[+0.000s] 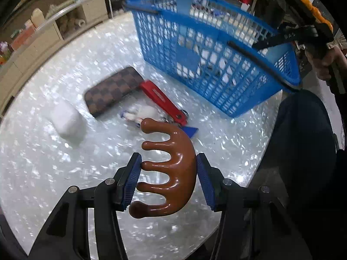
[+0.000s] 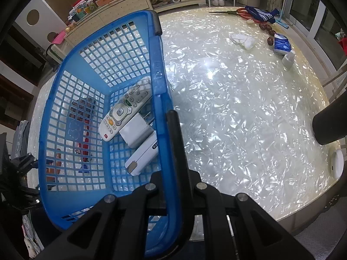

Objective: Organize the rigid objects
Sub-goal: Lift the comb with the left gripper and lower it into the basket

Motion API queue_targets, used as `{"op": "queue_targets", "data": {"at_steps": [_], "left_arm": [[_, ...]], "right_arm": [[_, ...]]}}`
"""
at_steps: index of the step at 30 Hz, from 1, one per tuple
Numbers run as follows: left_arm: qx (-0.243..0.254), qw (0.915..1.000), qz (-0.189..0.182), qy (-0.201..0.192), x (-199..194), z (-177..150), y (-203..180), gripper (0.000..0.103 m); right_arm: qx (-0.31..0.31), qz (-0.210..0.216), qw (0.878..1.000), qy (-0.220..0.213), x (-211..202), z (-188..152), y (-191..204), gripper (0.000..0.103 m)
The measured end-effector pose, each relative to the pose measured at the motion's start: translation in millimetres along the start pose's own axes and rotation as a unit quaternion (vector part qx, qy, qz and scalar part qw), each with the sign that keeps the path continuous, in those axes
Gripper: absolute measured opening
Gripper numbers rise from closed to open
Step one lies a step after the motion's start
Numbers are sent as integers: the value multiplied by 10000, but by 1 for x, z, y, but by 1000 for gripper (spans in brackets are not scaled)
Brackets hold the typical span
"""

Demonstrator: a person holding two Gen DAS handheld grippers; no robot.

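Comb [image 1: 171, 173], brown wooden, pinched between left gripper [image 1: 168, 181] pads, partly open, lifted above counter [image 1: 43, 173]. Long axis running away from camera, teeth pointing left. Slip risk: glossy curved spine, grip only on tooth tips and back. Beyond: checkered case [image 1: 112, 91], red tool [image 1: 162, 101]. Farthest, blue basket [image 1: 195, 49], rim pinched by fully closed right gripper [image 2: 173, 197], tilted; could tip, spilling remote [image 2: 121, 112].

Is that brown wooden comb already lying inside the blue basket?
No, the comb is gripped between the left tongs, above the table and outside the basket.
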State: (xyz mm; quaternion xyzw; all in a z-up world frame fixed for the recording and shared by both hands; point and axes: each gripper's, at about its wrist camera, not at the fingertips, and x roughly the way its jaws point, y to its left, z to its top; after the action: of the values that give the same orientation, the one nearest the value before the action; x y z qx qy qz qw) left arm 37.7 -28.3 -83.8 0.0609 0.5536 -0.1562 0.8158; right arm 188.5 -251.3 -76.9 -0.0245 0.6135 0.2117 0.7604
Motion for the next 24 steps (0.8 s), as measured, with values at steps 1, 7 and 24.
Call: {"op": "queue_targets", "data": {"at_steps": [1, 7, 24], "left_arm": [[15, 10000, -5, -39, -7, 1, 1, 56], [111, 9992, 120, -357, -39, 21, 7, 56], [879, 9887, -229, -1190, -76, 101, -36, 56]], "right_arm": [[-2, -4, 10000, -5, -1, 0, 0, 7], [-7, 2, 10000, -12, -1, 0, -1, 7], [-47, 60, 10000, -22, -3, 0, -1, 7]]}}
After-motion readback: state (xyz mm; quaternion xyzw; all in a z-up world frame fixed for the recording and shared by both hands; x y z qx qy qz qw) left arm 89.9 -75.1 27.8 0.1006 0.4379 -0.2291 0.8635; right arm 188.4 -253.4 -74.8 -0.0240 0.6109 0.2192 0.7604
